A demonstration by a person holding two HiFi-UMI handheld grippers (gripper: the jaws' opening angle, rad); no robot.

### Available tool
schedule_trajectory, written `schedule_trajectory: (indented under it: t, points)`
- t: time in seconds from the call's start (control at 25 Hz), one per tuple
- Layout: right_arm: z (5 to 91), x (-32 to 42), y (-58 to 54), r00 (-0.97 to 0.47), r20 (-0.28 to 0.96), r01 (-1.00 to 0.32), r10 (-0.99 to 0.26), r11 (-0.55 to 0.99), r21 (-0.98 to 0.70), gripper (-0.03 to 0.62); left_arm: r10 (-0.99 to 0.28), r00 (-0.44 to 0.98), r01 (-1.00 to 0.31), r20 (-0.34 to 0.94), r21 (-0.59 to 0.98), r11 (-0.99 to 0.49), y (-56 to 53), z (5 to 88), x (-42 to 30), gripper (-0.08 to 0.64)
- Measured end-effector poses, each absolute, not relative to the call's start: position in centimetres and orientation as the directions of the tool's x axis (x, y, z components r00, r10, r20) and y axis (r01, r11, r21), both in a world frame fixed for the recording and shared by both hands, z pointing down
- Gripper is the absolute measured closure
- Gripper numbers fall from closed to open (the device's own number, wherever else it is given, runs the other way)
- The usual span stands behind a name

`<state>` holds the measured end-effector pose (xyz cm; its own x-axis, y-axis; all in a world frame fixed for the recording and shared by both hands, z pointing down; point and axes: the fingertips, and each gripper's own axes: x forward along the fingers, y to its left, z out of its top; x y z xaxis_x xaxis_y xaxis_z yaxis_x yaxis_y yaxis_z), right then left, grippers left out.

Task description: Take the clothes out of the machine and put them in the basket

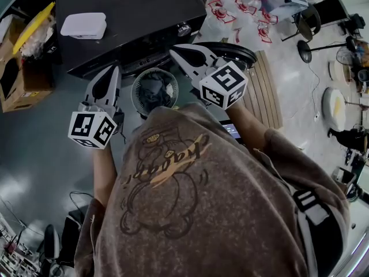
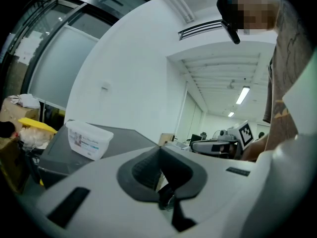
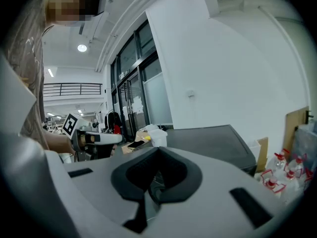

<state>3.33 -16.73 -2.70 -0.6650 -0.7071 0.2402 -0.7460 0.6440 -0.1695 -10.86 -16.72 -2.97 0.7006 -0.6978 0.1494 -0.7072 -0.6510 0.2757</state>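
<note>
Left gripper & right gripper both shut, nothing btwn jaws; we hold them just in front of machine. Basket w/ clothes inside sits at machine's front.

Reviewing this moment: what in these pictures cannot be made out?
Machine interior: the head view shows only its top, and both gripper views look over it.
Round ribbed container with grey cloth: drum or basket unclear; the person's torso cuts its lower edge.
Floor beneath the person: hidden by the torso.
</note>
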Motion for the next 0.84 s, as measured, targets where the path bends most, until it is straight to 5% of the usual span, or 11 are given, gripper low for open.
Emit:
schedule_trajectory:
  t: [0.84]
  points:
    - [-2.5, 6.0, -16.0, -0.657, 0.257, -0.751, -0.709, 0.646, -0.138, 0.595, -0.694, 0.699, -0.71, 0.17, 0.279, -0.647, -15.7, -2.6, -8.9, 0.554]
